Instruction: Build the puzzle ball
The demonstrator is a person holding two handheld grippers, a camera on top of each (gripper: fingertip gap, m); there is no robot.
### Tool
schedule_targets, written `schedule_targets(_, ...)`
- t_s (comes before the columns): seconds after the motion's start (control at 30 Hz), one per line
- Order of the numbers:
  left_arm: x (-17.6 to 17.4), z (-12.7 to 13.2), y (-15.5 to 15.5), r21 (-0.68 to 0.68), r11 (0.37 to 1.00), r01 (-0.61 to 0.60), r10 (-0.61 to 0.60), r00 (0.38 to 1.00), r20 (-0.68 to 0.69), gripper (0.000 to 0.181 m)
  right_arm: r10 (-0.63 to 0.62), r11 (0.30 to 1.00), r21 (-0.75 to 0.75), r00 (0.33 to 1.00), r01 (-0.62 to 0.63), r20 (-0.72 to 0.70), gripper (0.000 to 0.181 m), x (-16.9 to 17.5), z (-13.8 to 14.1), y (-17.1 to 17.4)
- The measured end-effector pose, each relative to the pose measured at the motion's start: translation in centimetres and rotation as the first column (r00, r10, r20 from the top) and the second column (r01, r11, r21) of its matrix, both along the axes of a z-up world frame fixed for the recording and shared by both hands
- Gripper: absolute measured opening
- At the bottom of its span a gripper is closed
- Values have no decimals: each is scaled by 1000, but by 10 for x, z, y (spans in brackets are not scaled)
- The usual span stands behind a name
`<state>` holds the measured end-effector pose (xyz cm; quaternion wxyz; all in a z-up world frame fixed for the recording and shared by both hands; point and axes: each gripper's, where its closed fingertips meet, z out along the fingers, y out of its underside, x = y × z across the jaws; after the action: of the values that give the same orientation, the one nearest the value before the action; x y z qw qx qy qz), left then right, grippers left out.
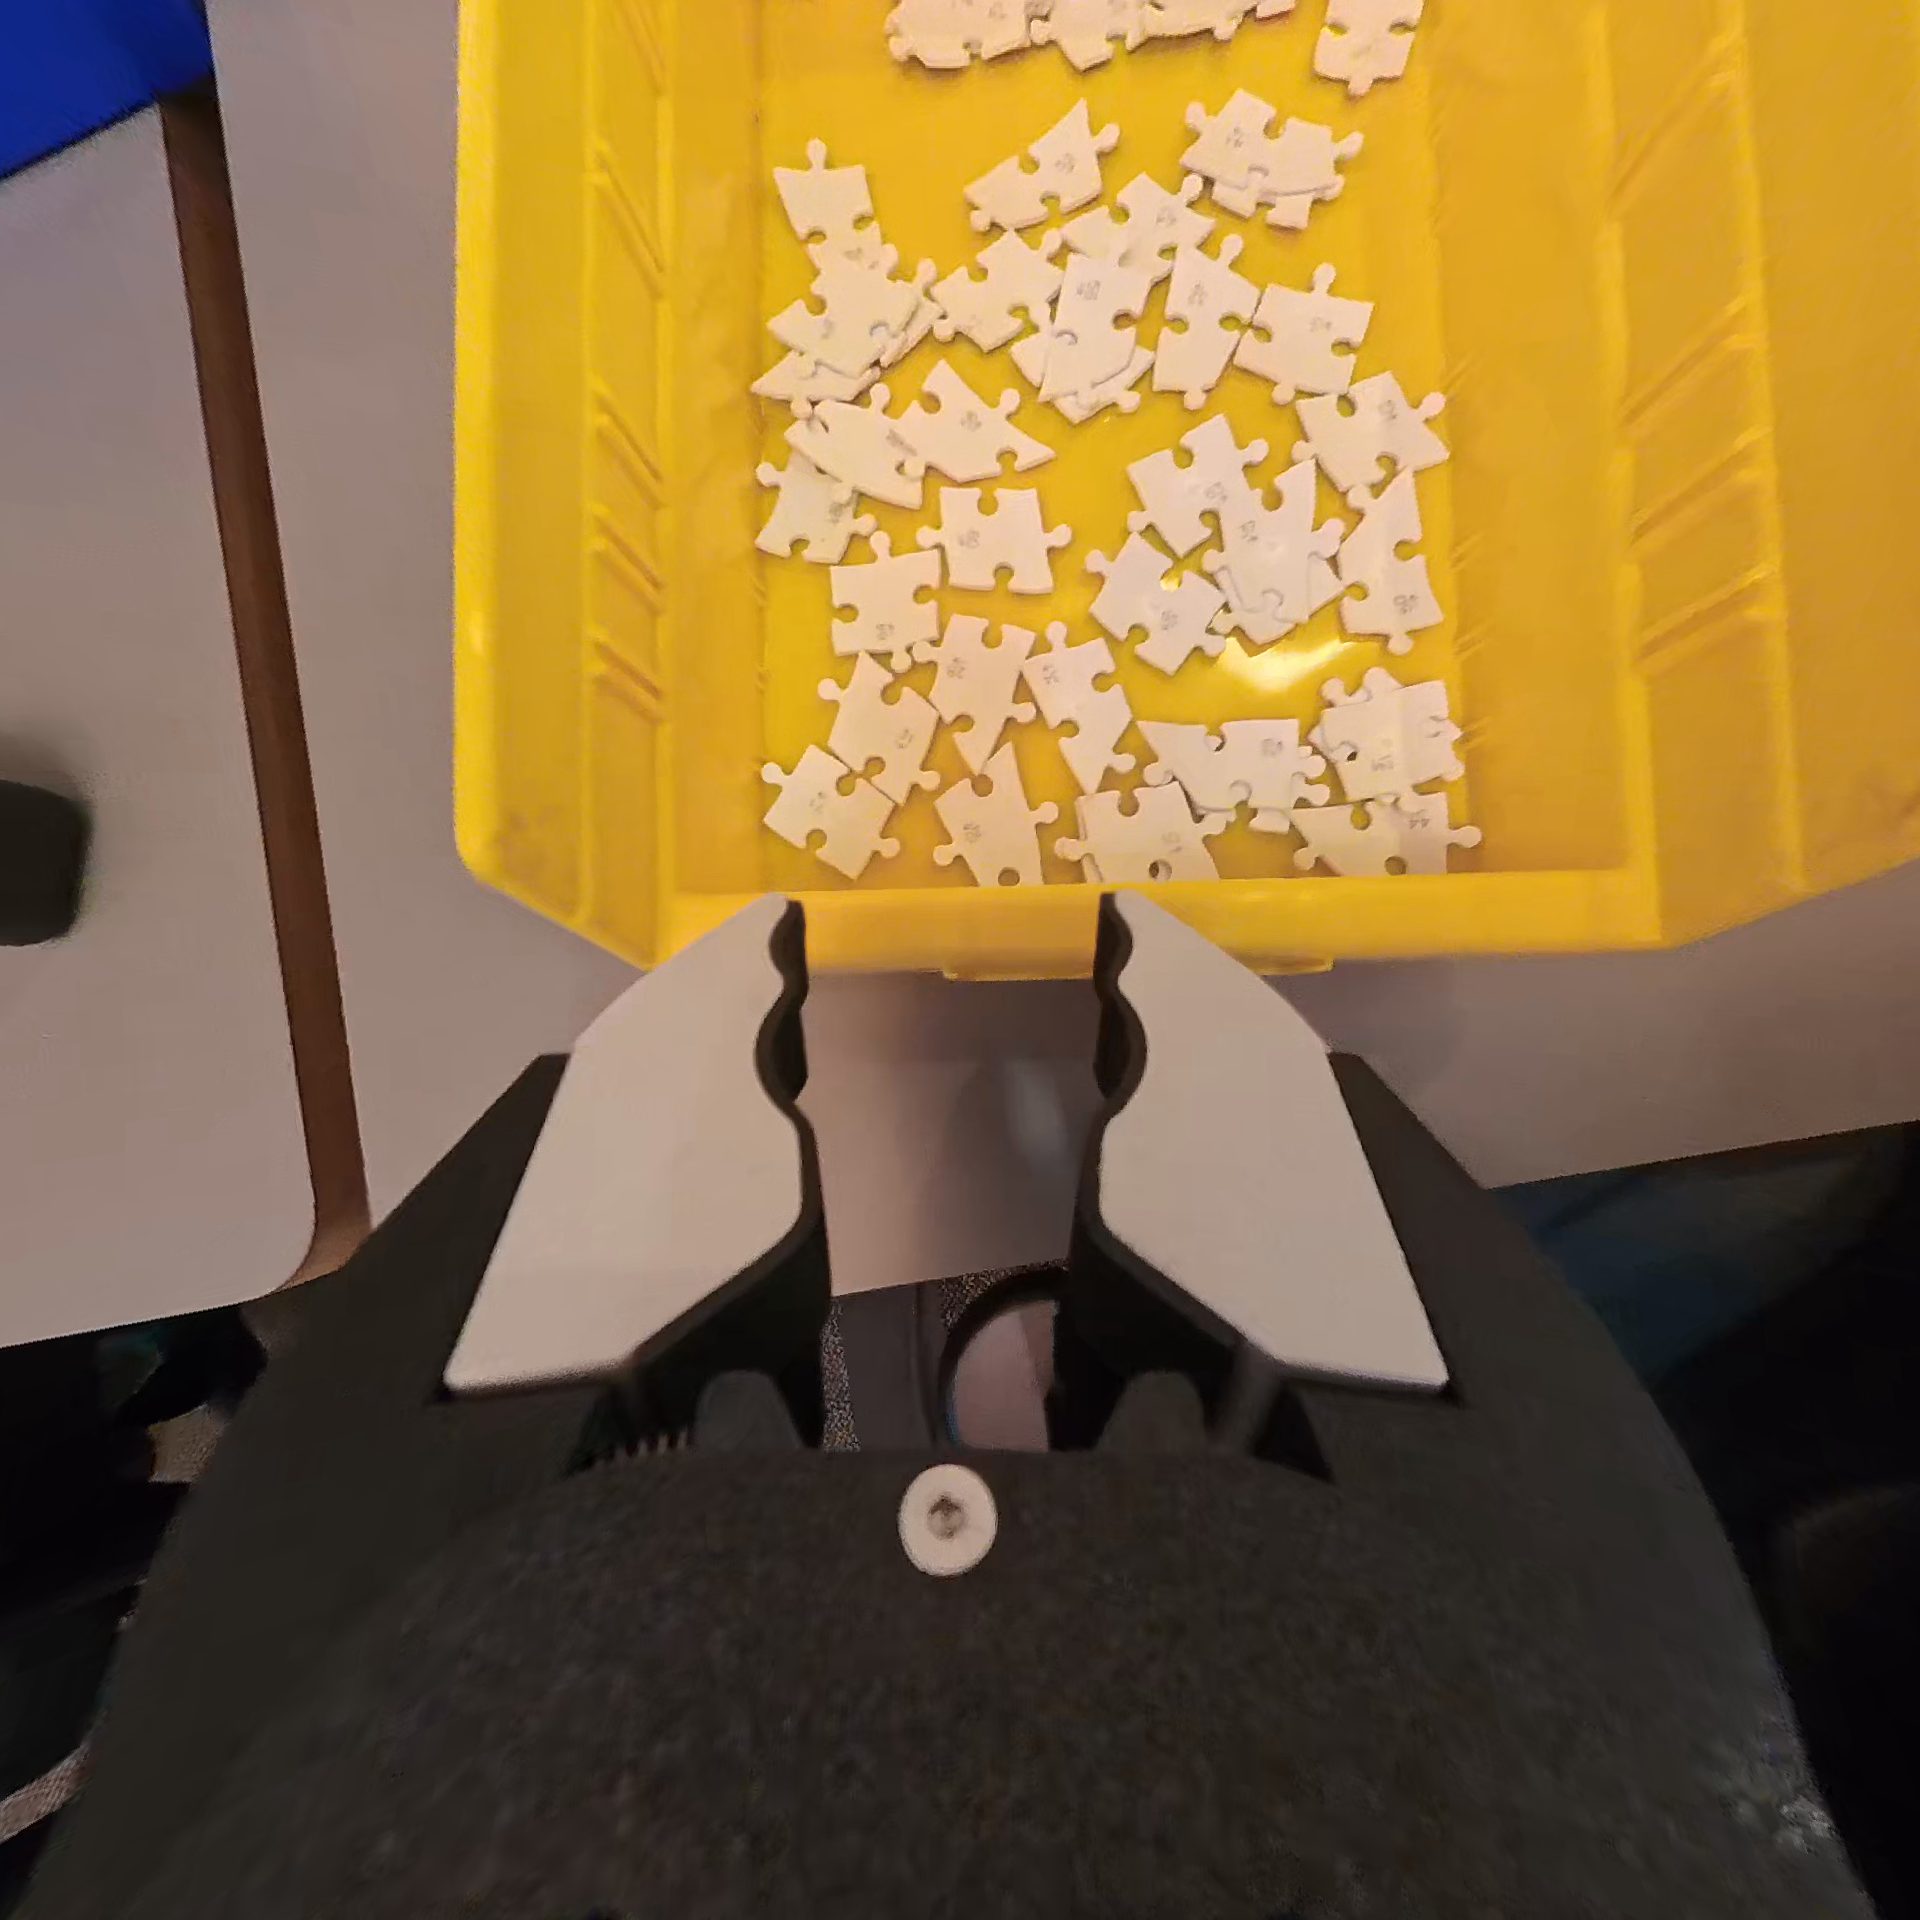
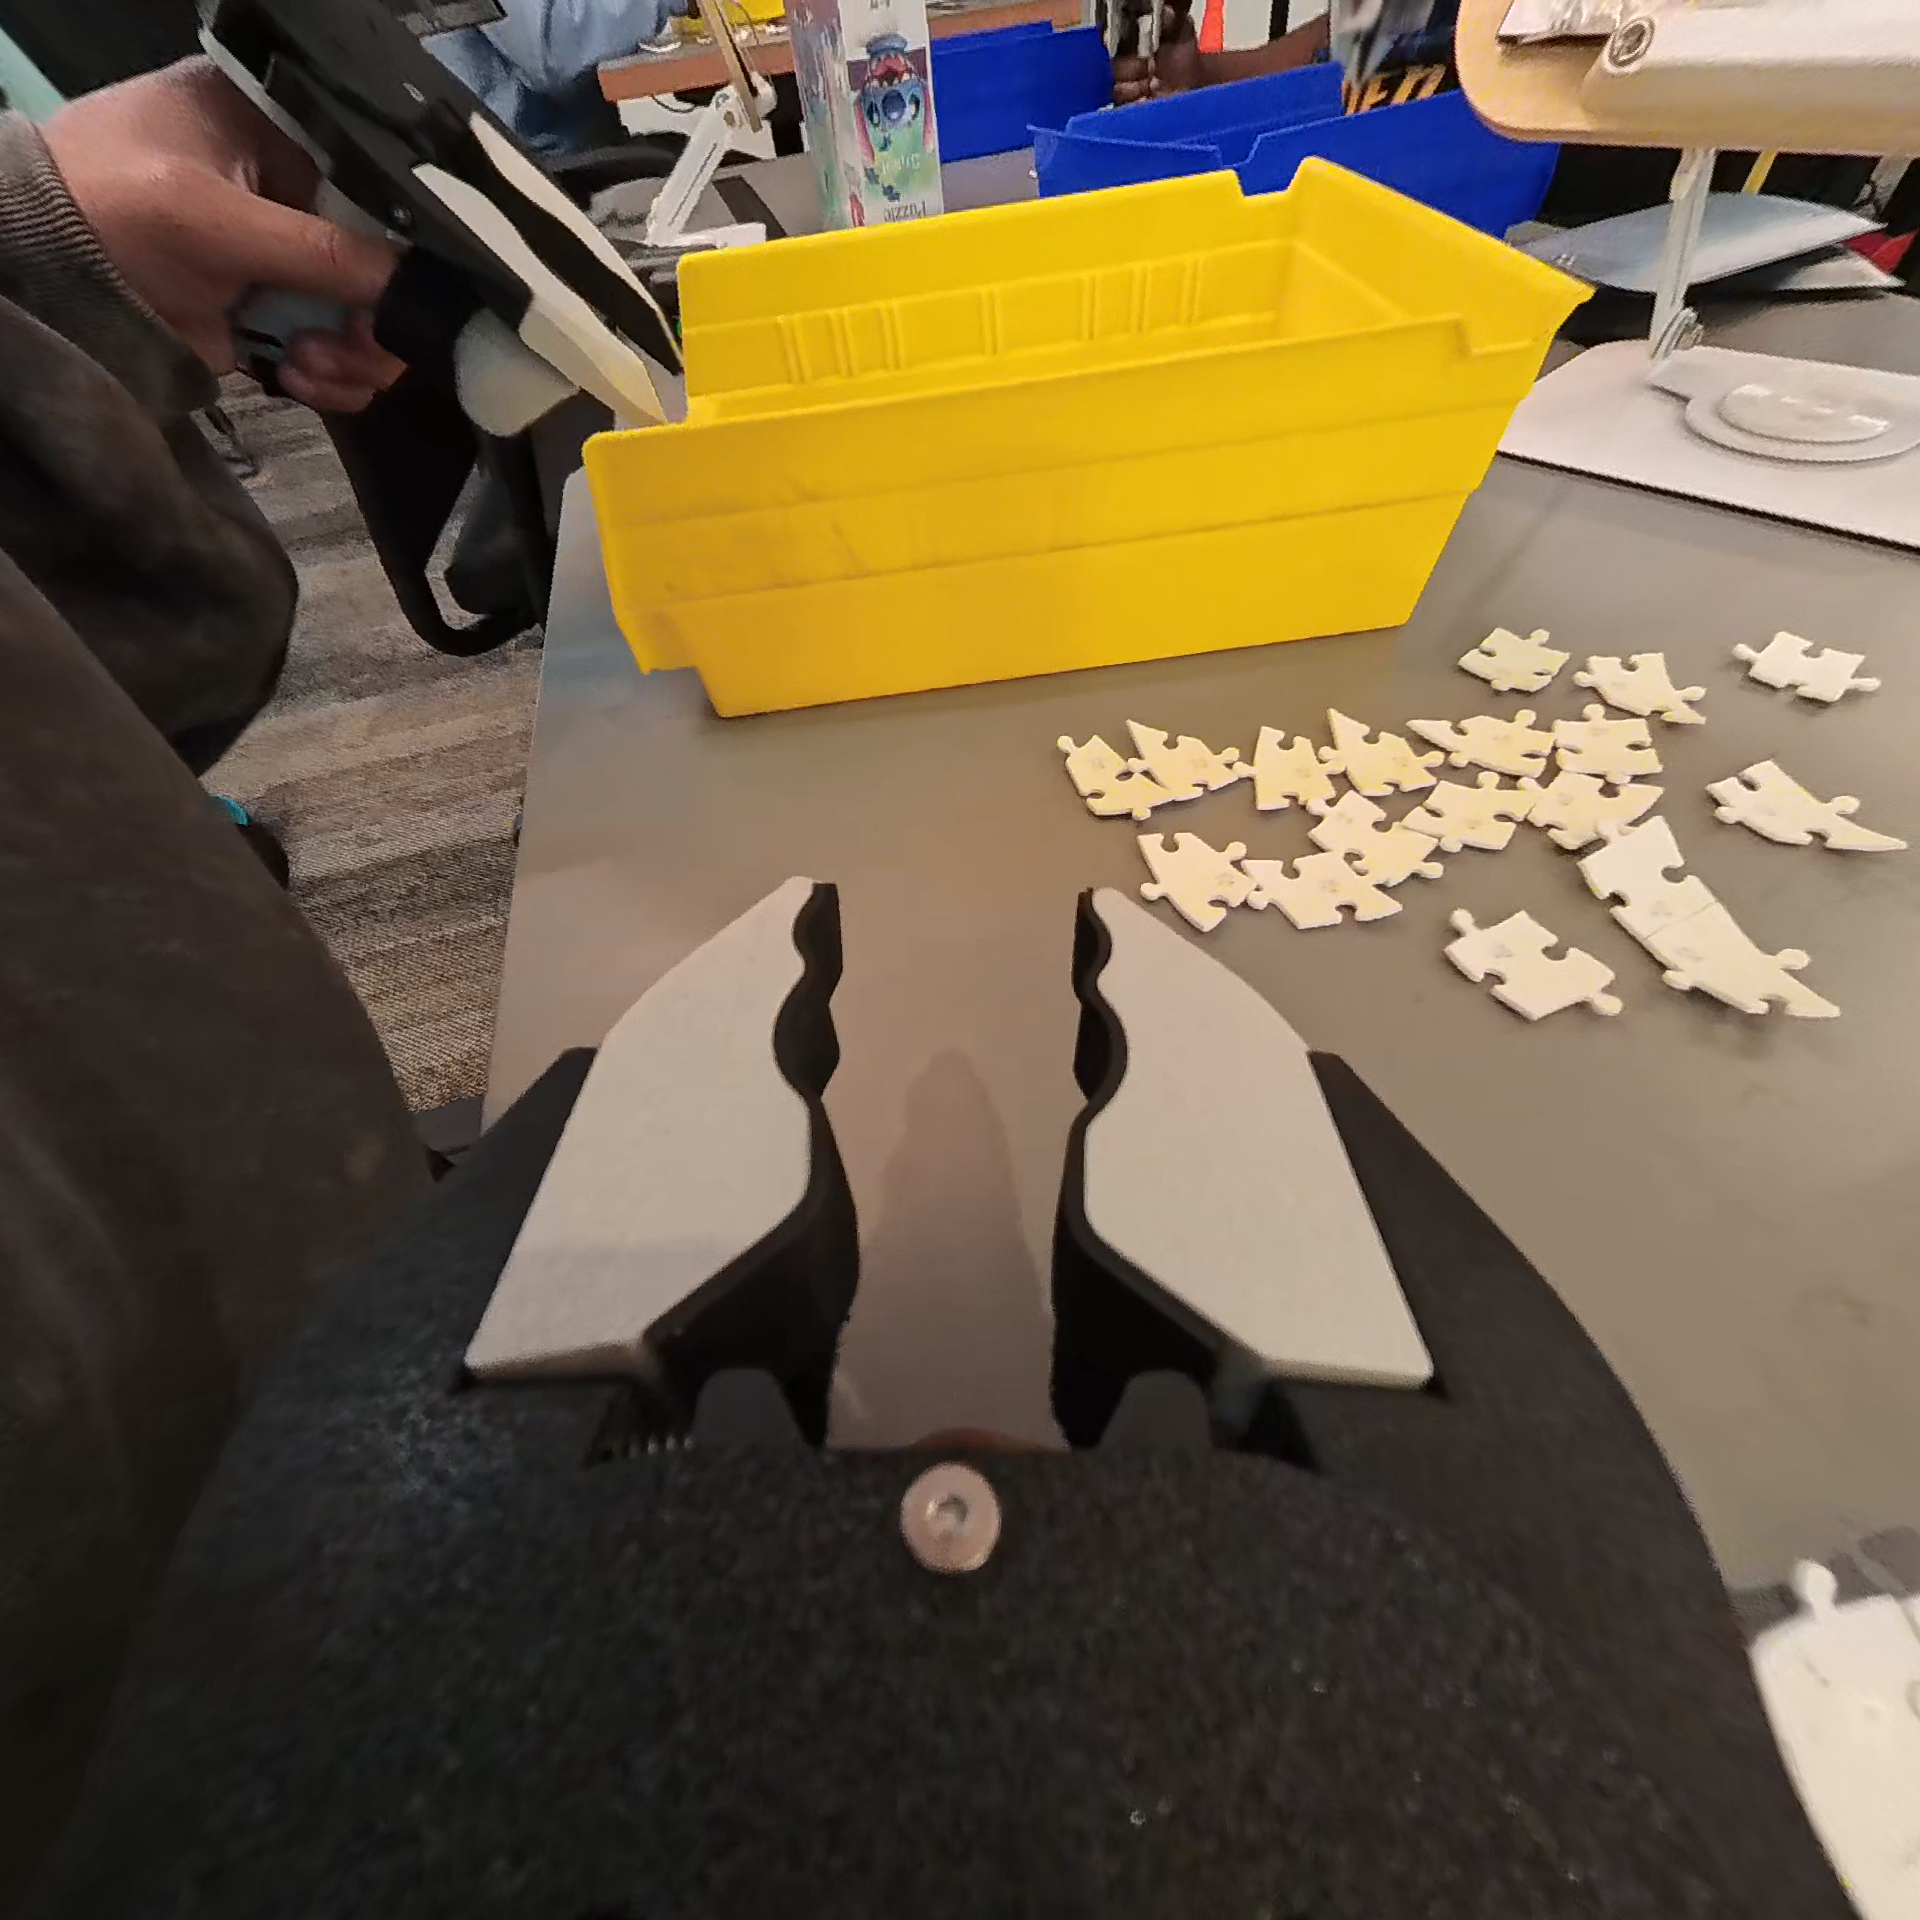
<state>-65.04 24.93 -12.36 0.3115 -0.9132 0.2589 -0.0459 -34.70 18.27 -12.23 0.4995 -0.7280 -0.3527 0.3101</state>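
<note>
Left wrist view: claw [image 1: 948,914] at bin rim [image 1: 1226,914].

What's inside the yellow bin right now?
Loose white puzzle pieces cover much of the yellow bin floor, several overlapping. Its far end is cut off in the left wrist view, and the right wrist view shows only its walls.

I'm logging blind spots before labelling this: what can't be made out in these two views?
- Bin contents: hidden in the right wrist view by its near wall.
- Far pieces in the bin: cut off by the top edge of the left wrist view.
- Piece at the lower right of the right wrist view: blurred and cut off by the edge.
- Left gripper tips: behind the bin's corner in the right wrist view.
</note>
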Motion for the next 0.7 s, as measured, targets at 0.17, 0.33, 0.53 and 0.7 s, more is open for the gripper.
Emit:
schedule_targets(0.17,1,1,2,4,1000,21,-21,1000,-8,52,4,1000,25,1000,-4,-1,43,-6,0,3)
schedule_targets(0.33,16,2,1,-8,997,81,-81,997,20,46,-9,999,37,1000,10,-14,42,-5,2,4)
schedule_targets(0.53,56,-5,3,-90,956,279,-279,960,15,45,10,999,38,1000,-10,5,43,-7,0,2)
schedule_targets(0.7,84,-33,8,-297,833,466,-485,874,12,44,10,1000,29,1000,-10,-8,43,-6,1,1)
